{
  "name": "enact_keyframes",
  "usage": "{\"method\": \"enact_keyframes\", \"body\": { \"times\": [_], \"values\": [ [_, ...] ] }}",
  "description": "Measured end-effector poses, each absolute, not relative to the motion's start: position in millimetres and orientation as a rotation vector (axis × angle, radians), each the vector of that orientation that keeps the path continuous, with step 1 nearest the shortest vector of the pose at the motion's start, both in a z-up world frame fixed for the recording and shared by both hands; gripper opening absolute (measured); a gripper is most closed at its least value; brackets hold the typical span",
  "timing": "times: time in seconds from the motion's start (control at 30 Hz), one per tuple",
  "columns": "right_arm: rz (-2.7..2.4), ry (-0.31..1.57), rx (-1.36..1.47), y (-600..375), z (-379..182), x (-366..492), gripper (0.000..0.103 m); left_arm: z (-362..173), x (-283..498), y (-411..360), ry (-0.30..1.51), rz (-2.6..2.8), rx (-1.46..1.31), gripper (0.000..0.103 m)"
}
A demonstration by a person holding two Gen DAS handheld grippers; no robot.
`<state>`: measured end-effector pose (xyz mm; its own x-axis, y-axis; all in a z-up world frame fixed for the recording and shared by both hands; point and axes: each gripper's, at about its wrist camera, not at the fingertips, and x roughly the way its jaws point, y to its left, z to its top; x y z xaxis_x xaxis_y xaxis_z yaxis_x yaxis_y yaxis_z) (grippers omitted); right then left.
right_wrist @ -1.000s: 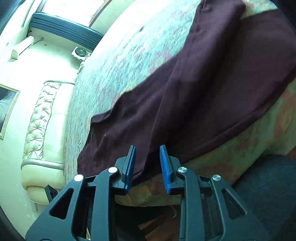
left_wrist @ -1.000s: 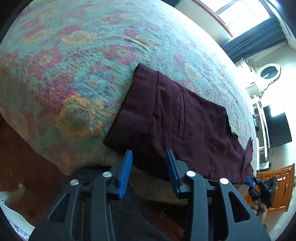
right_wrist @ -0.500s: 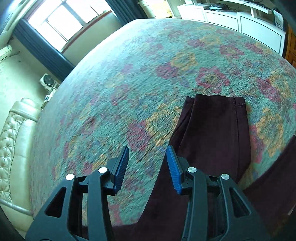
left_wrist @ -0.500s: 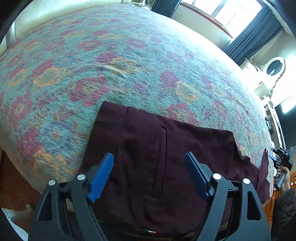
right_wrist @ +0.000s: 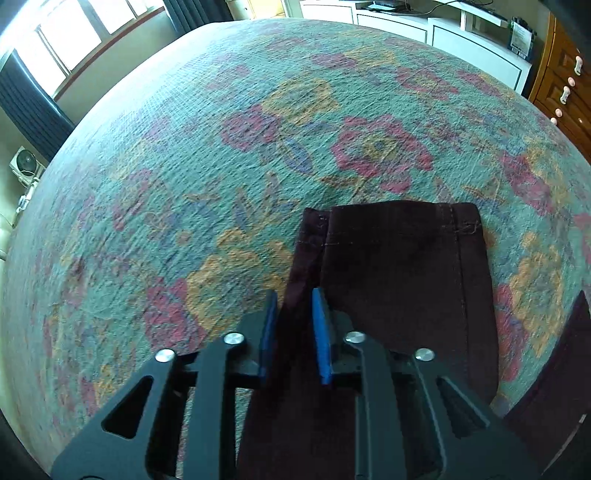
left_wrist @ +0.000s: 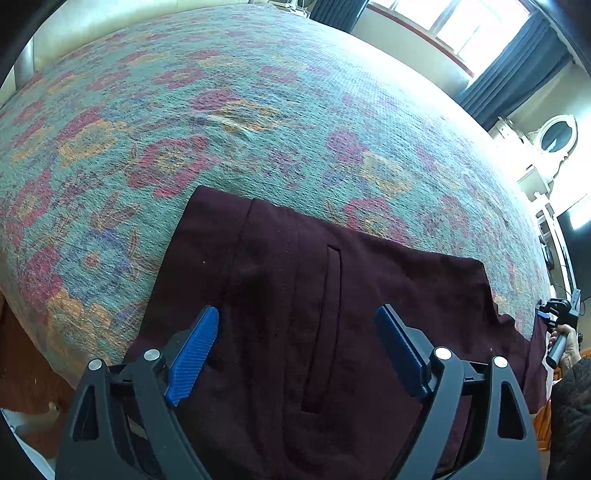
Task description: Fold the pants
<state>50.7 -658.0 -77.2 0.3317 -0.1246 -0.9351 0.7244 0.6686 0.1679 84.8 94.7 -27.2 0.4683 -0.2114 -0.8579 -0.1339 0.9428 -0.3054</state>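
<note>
Dark maroon pants (left_wrist: 314, 288) lie flat on a bed with a floral green bedspread (left_wrist: 240, 110). The left wrist view shows the waist end with a back pocket slit. My left gripper (left_wrist: 295, 336) is wide open just above that waist part, empty. The right wrist view shows the leg hems (right_wrist: 399, 258). My right gripper (right_wrist: 293, 314) is narrowly open, its blue pads on either side of the left edge of the leg, with cloth in the gap. The right gripper also shows small at the far right of the left wrist view (left_wrist: 554, 314).
The bedspread (right_wrist: 184, 184) spreads wide beyond the pants. White cabinets (right_wrist: 443, 33) and a wooden dresser (right_wrist: 565, 85) stand past the bed's far side. A window with dark curtains (left_wrist: 517, 74) is behind the bed.
Both grippers rose from the bed's edge to above the pants. The left jaws opened wide. The right jaws narrowed and moved over the leg's left edge.
</note>
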Motion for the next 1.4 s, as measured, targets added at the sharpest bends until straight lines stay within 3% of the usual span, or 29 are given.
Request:
{"method": "enact_keyframes", "body": {
  "times": [0.2,0.5,0.83,1.13,1.4],
  "values": [
    [-0.469,0.881,0.821,-676.7,-26.3,-3.2,0.005,-26.3,84.2,95.2,1.085,-0.054,-0.344,0.086],
    [-0.434,0.646,0.878,-721.7,47.2,-164.0,0.004,-25.0,80.2,95.3,1.081,-0.041,-0.355,0.086],
    [-0.524,0.66,1.113,-757.3,-37.9,-259.6,0.004,-25.4,78.4,88.4,1.076,-0.01,-0.319,0.086],
    [-0.517,0.6,1.117,-755.1,-28.3,-266.9,0.003,-24.3,74.6,88.8,1.065,-0.004,-0.317,0.086],
    [-0.56,0.601,1.281,-762.0,-75.0,-290.3,0.003,-24.8,72.3,88.5,1.061,-0.014,-0.312,0.086]
  ]
}}
